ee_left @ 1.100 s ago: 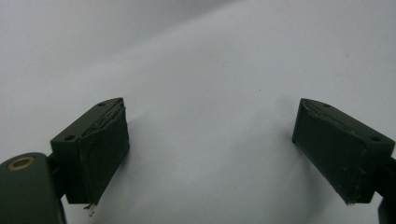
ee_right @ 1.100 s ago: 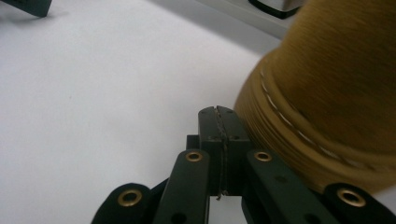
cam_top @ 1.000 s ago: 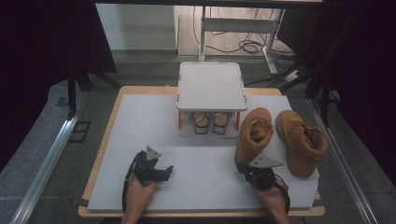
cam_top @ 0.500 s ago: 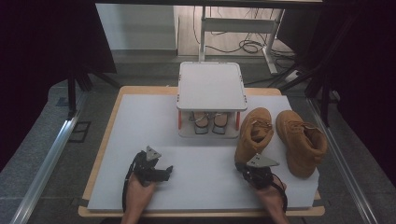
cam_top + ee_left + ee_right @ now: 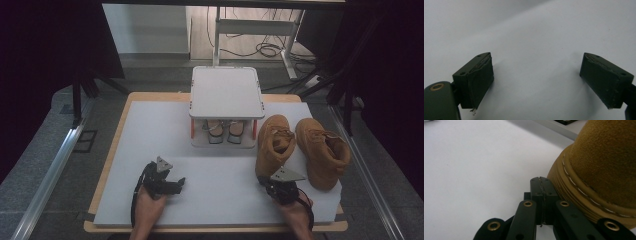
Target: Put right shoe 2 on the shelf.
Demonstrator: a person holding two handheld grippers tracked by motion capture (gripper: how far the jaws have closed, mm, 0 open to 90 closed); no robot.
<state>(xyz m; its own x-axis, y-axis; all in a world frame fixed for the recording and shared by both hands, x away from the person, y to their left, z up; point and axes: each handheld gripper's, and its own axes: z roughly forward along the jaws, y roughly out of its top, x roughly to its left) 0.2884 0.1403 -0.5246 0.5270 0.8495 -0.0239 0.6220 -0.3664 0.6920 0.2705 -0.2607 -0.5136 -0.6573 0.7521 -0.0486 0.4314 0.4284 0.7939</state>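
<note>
Little is displaced since the earlier frame: with the right gripper (image 5: 541, 180) closed empty against the near boot (image 5: 272, 145) and the left gripper (image 5: 536, 75) open, the toe may be pushed rather than grasped.

Two boots (image 5: 300, 150), one rack (image 5: 226, 95), two sandals (image 5: 226, 131)

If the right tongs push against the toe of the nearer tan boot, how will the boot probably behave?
The nearer tan boot will probably slide rather than roll: its wide ribbed sole lies flat on the white table. The thick sole suggests it is fairly heavy, so the shut right tongs may need a firm push. Its suede upper looks soft and might dent slightly.
</note>
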